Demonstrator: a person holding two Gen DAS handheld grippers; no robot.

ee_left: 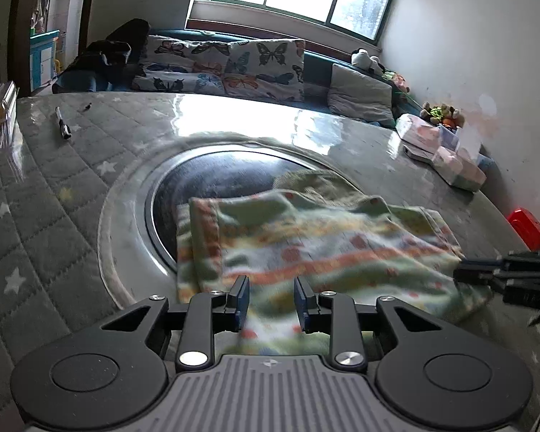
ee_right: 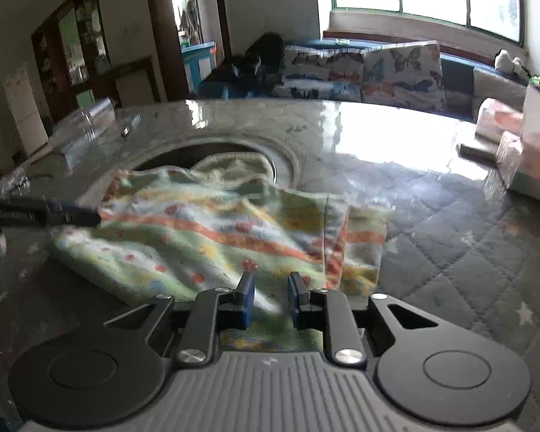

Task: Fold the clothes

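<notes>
My left gripper [ee_left: 271,297] is spread, nothing pinched, garment [ee_left: 306,248] just under the tips. My right gripper [ee_right: 270,293] is likewise released over the cloth's near edge. The striped fleece piece lies folded on the quilted table [ee_left: 72,187], partly covering its round inset [ee_left: 205,176].

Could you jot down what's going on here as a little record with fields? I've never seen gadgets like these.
Item being folded: striped, patterned fleece garment, partly folded, lying over a round dark inset
Surface: grey quilted star-print table cover under glossy clear film
Left tool: open, over the garment's near edge
Right tool: open, at the opposite side
Nearby: black pen, red box
</notes>
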